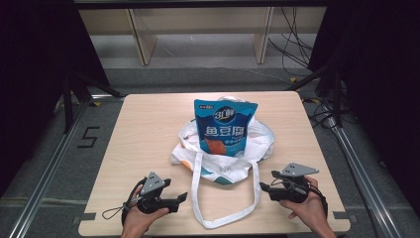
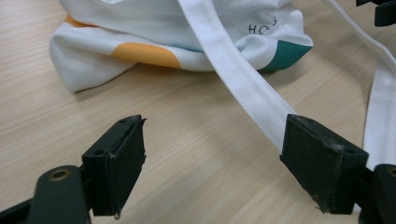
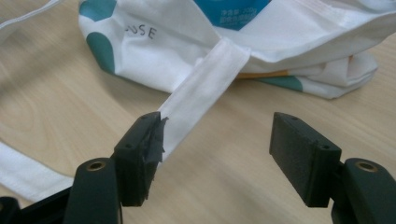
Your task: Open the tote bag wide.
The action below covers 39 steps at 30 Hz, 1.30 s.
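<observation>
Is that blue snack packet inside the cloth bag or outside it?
Outside: the blue snack packet lies on top of the crumpled white tote bag, fully exposed.

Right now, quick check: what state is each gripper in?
Left gripper: open, holding nothing; the tote bag's strap passes its jaws.
Right gripper: open, holding nothing; the strap lies by one jaw.

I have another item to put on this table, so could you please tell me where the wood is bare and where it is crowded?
The table is bare along its left side and far corners, beside the white tote bag. The middle is crowded by the tote bag and the blue snack pouch; the strap loop takes the near edge between the left gripper and right gripper.
</observation>
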Motion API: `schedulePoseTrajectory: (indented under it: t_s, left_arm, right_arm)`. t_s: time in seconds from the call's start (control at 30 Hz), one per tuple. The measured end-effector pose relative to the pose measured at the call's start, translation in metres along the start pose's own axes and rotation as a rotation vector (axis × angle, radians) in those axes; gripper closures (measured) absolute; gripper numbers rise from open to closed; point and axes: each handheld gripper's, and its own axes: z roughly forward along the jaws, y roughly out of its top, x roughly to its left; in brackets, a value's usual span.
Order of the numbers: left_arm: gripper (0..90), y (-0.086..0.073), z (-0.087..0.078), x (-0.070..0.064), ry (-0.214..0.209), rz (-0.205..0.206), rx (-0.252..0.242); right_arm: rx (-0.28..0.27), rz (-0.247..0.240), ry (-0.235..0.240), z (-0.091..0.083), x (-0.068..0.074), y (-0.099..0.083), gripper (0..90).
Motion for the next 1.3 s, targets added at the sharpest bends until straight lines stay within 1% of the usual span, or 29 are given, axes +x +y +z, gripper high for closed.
schedulePoseTrajectory:
  t_s: [0.07,0.1,0.13,0.2,0.23,0.27,0.33,0.37,0.4,0.43,0.47,0.5,0.53,0.57,0.6,0.67,0.7,0.73,0.77,0.8,0.83,0.93,1.0,1.1,1.13,1.17,1.23,1.27,1.3]
  left_arm:
    - [19.4,-0.002,-0.001,0.0,-0.004,0.025,0.027]
    - [19.2,-0.003,0.0,-0.002,0.002,0.005,0.02]
    - [18.4,-0.003,-0.001,-0.003,-0.001,0.021,0.026]
    - [18.0,-0.004,0.0,-0.006,-0.007,0.015,0.018]
    - [18.1,-0.004,-0.001,-0.006,-0.013,0.034,0.03]
    - [18.1,-0.005,0.0,-0.008,-0.013,0.026,0.036]
    - [17.6,-0.007,0.001,-0.011,-0.024,0.019,0.041]
    - [17.2,-0.007,0.0,-0.01,-0.027,0.062,0.053]
    - [17.0,-0.007,0.0,-0.011,-0.024,0.073,0.065]
    - [16.8,-0.008,0.001,-0.014,-0.028,0.043,0.051]
    - [16.5,-0.008,0.001,-0.015,-0.025,0.055,0.056]
    - [16.4,-0.009,0.002,-0.015,-0.026,0.057,0.057]
    - [16.4,-0.009,0.002,-0.016,-0.03,0.067,0.056]
    - [16.4,-0.01,0.002,-0.018,-0.025,0.047,0.066]
    - [16.4,-0.01,0.002,-0.018,-0.033,0.06,0.057]
    - [16.4,-0.011,0.003,-0.021,-0.023,0.061,0.075]
    - [16.3,-0.011,0.003,-0.021,-0.028,0.075,0.082]
    - [16.3,-0.01,0.002,-0.019,-0.028,0.108,0.098]
    - [16.3,-0.01,0.004,-0.02,-0.027,0.093,0.077]
    - [16.3,-0.01,0.004,-0.02,-0.027,0.093,0.077]
    - [16.3,-0.011,0.004,-0.02,-0.025,0.077,0.081]
    - [16.3,-0.01,0.003,-0.019,-0.021,0.085,0.084]
    - [16.3,-0.009,0.002,-0.017,-0.02,0.116,0.099]
    - [16.3,-0.01,0.003,-0.017,-0.023,0.107,0.093]
    - [16.3,-0.01,0.003,-0.016,-0.014,0.117,0.098]
    - [16.3,-0.011,0.005,-0.018,-0.019,0.077,0.08]
    - [16.3,-0.011,0.005,-0.018,-0.019,0.067,0.075]
    - [16.3,-0.011,0.005,-0.018,-0.019,0.067,0.075]
    - [16.3,-0.01,0.004,-0.016,-0.013,0.097,0.098]
  right_arm:
    - [-0.007,0.003,-0.001,-0.001,0.002,-0.004,35.2]
    - [-0.003,-0.026,-0.004,-0.001,0.001,-0.005,34.8]
    - [-0.004,-0.016,-0.006,-0.002,0.003,-0.006,34.6]
    - [0.008,-0.017,0.006,-0.004,0.005,-0.01,32.9]
    - [0.001,-0.021,-0.001,-0.004,0.005,-0.011,32.3]
    - [0.014,-0.02,0.002,-0.005,0.006,-0.013,32.3]
    - [0.016,-0.008,0.008,-0.008,0.008,-0.017,32.3]
    - [0.015,-0.001,0.011,-0.009,0.009,-0.018,32.2]
    - [0.022,-0.007,0.01,-0.009,0.008,-0.02,32.0]
    - [0.021,0.002,0.009,-0.01,0.01,-0.022,31.5]
    - [0.022,0.004,0.012,-0.011,0.01,-0.024,31.4]
    - [0.027,0.032,0.025,-0.011,0.014,-0.026,31.4]
    - [0.03,0.007,0.026,-0.011,0.013,-0.028,31.4]
    - [0.045,0.007,0.019,-0.013,0.015,-0.029,31.2]
    - [0.043,-0.003,0.027,-0.012,0.015,-0.03,31.0]
    - [0.053,-0.019,0.026,-0.012,0.016,-0.032,31.0]
    - [0.065,0.013,0.048,-0.012,0.019,-0.033,30.8]
    - [0.064,0.005,0.032,-0.012,0.019,-0.033,30.8]
    - [0.071,-0.005,0.033,-0.012,0.018,-0.033,30.8]
    - [0.069,-0.006,0.036,-0.012,0.017,-0.034,30.7]
    - [0.066,-0.018,0.027,-0.011,0.017,-0.033,30.6]
    - [0.07,-0.019,0.028,-0.011,0.017,-0.033,30.5]
    - [0.073,-0.029,0.029,-0.01,0.016,-0.033,30.5]
    - [0.07,-0.023,0.019,-0.01,0.017,-0.034,30.4]
    - [0.071,-0.029,0.02,-0.01,0.016,-0.034,30.4]
    - [0.07,-0.029,0.02,-0.01,0.016,-0.034,30.3]
    - [0.071,-0.037,0.019,-0.01,0.015,-0.033,30.3]
    - [0.071,-0.037,0.019,-0.01,0.015,-0.033,30.3]
    - [0.069,-0.028,0.02,-0.01,0.016,-0.034,30.3]
